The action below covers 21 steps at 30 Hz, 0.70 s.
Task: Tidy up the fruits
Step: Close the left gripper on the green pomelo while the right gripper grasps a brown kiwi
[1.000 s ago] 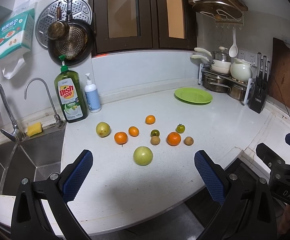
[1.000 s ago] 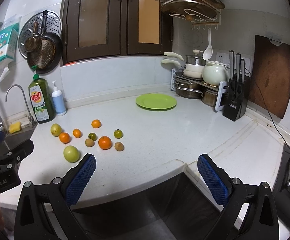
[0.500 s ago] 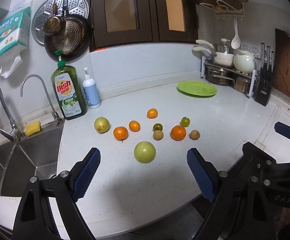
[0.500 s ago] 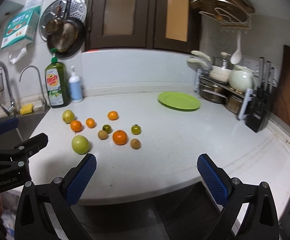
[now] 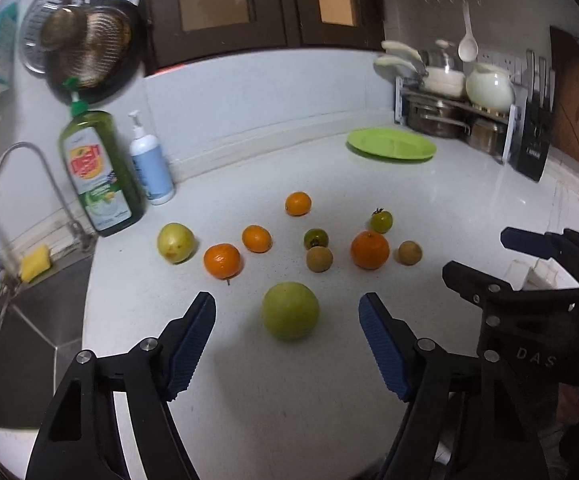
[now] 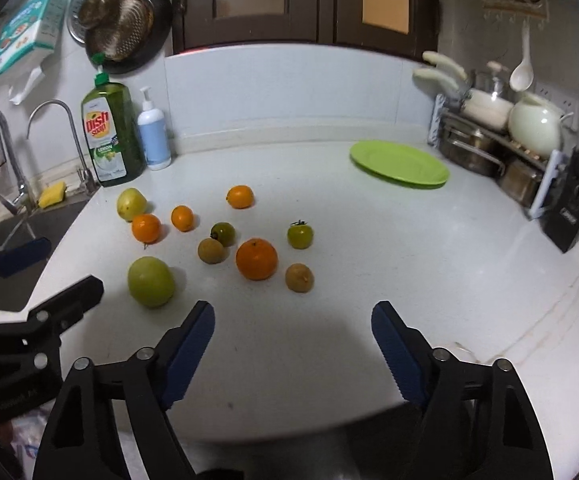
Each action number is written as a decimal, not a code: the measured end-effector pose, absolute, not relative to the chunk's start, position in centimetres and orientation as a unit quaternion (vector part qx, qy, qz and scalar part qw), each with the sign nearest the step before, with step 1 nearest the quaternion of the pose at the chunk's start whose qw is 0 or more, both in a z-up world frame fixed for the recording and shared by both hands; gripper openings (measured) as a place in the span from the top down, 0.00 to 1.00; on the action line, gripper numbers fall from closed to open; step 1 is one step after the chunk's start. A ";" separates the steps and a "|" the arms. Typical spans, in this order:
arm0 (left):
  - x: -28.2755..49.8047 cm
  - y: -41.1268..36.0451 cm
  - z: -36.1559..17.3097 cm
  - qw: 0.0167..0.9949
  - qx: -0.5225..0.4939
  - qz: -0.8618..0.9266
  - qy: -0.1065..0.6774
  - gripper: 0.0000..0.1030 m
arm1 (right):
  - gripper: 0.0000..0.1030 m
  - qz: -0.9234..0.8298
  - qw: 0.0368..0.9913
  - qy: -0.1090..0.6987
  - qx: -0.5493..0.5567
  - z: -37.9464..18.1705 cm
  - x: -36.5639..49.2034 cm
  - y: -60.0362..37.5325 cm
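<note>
Ten loose fruits lie mid-counter and none is lifted yet; you are on the reach, both tools empty with jaws narrowing. Your left gripper [image 5: 287,344] frames the big green fruit [image 5: 290,310] nearest the front edge; your right gripper [image 6: 292,352] sits short of the large orange [image 6: 256,259]; beyond, clear counter [image 6: 429,264] runs to the green plate [image 6: 399,163] near the back wall.

On the green bottle [image 6: 112,136] by the sink you can read "Dish Soap" in red and below it "LEMON". On the black body of the right gripper [image 5: 537,354], seen from the left wrist, you read the letters "DAS". The print on the hanging package [image 6: 29,28] is too small for you to read.
</note>
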<state>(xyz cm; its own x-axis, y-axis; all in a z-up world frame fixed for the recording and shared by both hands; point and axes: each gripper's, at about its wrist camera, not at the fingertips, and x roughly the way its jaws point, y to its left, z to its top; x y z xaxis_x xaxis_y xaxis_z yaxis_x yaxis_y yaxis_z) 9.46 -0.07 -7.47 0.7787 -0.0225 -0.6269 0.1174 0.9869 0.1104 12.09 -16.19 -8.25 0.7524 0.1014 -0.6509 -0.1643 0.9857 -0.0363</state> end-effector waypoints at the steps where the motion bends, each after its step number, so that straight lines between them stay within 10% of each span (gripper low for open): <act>1: 10.2 0.0 -7.9 0.937 0.074 -0.039 0.339 0.32 | 0.24 0.069 0.933 0.350 -0.046 -8.5 12.6 -16.0; 21: 15.3 0.0 -12.7 0.911 0.013 -0.002 0.413 0.49 | 0.48 0.122 0.892 0.429 -0.078 -13.1 20.2 -16.1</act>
